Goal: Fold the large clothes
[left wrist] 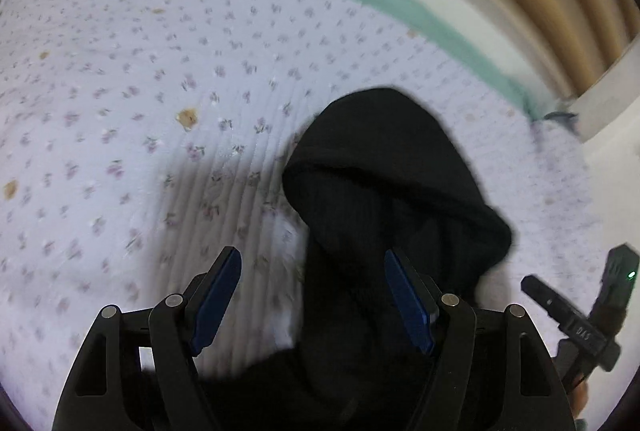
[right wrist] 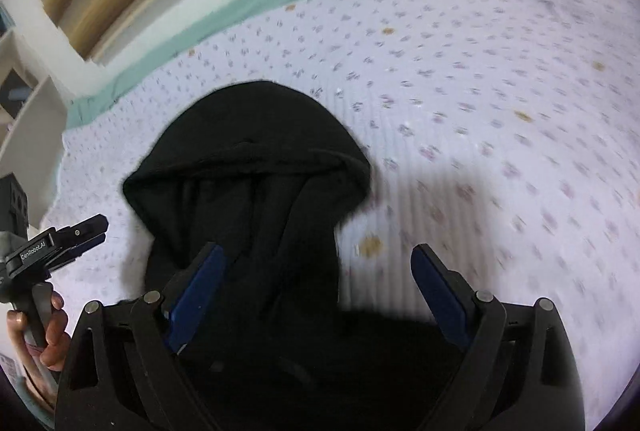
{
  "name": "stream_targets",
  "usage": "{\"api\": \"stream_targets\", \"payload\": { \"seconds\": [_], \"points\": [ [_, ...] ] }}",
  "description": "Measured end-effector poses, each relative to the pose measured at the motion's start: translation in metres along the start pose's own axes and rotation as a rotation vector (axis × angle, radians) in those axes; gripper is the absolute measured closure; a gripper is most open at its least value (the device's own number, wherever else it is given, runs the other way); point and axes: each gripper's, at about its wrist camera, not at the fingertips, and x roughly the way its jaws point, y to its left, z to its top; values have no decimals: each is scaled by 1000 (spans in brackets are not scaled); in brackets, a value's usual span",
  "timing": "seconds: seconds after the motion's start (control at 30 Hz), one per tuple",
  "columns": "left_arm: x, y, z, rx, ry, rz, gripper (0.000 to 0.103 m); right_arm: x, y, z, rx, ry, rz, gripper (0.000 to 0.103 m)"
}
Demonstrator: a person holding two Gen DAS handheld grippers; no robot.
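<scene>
Both tongs wide open over the black hoodie on the bed.

We've got the left tongs [left wrist: 312,295] spread apart, nothing between the blue pads [left wrist: 218,301], and the black hoodie [left wrist: 384,167] lies ahead of us, its hood up at twelve o'clock and the body running down under our right finger. From the right wrist we see the right tongs [right wrist: 320,291] gaping too, empty, with the hoodie [right wrist: 248,167] reaching from twelve o'clock down under our left finger. It rests flat on the floral bedspread [right wrist: 500,111], with a green sheet [right wrist: 248,7] edging the far side. The left tongs' own side shows at nine o'clock in the right view, gripped by a hand [right wrist: 52,335].
</scene>
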Motion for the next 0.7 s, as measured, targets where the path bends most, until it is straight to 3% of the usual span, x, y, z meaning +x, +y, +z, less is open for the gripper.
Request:
{"api": "stream_targets", "payload": {
  "seconds": [0.17,0.2,0.23,0.3,0.33,0.37,0.4,0.5,0.53,0.6,0.7],
  "points": [
    [34,4,0,-26,-7,-38,28,51,-14,5,107,21,83,30],
    [36,5,3,-25,-25,-53,28,54,-17,3,129,2,84,38],
    [39,7,6,-24,-34,-50,28,57,-22,0,156,-25,86,59],
    [47,24,14,-56,-40,-22,40,63,-32,-7,197,-29,94,74],
    [49,35,16,-91,-23,-44,56,62,-38,-10,221,-32,110,86],
    [47,44,15,-128,-10,-86,65,59,-42,-12,242,-38,120,91],
    [41,51,13,-151,-14,-117,66,53,-44,-13,251,-50,119,92],
    [14,56,-3,-140,-68,-113,66,23,-44,-12,217,-123,90,93],
    [9,61,-11,-164,-81,-121,61,16,-43,-11,194,-134,100,93],
    [20,74,-21,-208,-61,-98,49,19,-37,-12,153,-114,69,93],
    [49,75,-24,-172,-21,-50,47,55,-29,-17,103,-13,14,94]
  ]
}}
